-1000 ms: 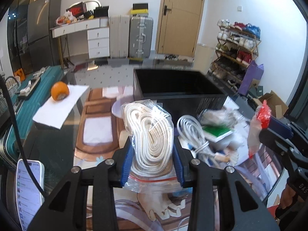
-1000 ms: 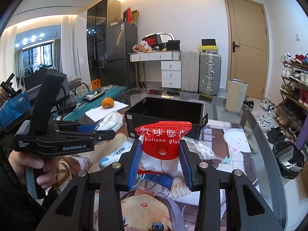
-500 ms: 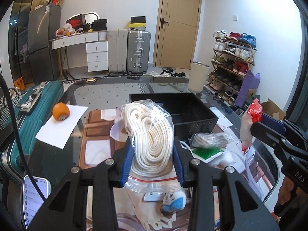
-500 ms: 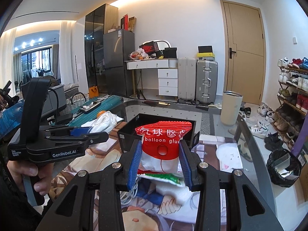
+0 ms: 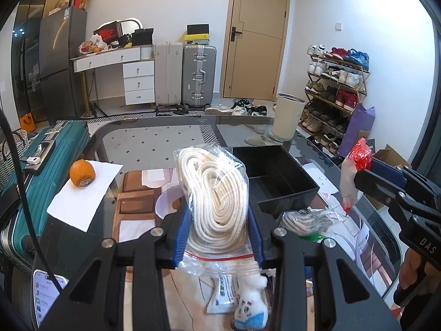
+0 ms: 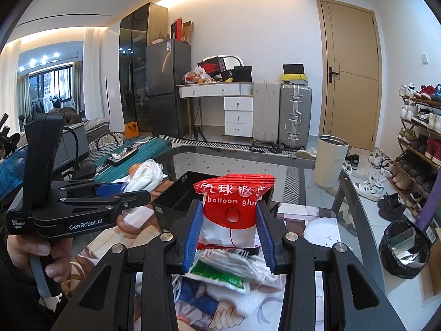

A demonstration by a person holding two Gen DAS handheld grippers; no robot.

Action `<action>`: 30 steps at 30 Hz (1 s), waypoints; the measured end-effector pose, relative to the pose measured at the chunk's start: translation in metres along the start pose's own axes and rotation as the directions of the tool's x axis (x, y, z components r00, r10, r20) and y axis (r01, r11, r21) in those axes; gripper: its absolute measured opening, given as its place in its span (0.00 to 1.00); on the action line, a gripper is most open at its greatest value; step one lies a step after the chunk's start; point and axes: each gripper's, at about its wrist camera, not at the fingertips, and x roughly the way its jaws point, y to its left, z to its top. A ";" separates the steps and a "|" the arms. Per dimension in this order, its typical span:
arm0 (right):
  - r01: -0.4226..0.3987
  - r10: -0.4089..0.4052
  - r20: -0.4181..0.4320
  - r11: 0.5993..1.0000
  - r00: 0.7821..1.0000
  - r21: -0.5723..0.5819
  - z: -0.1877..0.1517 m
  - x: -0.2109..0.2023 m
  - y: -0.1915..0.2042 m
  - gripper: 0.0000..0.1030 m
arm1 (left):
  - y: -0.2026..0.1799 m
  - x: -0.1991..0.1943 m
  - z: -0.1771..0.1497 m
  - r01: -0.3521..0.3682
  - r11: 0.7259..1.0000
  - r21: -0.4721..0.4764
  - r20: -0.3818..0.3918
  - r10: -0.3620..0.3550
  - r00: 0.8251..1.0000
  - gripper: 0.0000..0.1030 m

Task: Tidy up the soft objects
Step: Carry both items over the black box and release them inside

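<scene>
2 tools [image 5: 219, 237] [image 6: 228, 234] gripping bags | black bin [image 5: 275, 176] open ahead

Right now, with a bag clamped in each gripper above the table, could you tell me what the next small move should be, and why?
Probably carry the left gripper forward over the black bin before releasing. Its blue pads grip the bag of white rope, which is lifted off the table, and the bin stands open just ahead to the right. The right gripper holds the balloon glue packet and can follow.
</scene>
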 end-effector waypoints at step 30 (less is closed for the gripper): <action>-0.039 0.034 -0.140 0.999 0.990 -0.031 0.032 0.117 -0.023 0.38 | -0.004 0.086 0.032 0.033 0.999 0.032 -0.112 -0.029 0.993 0.35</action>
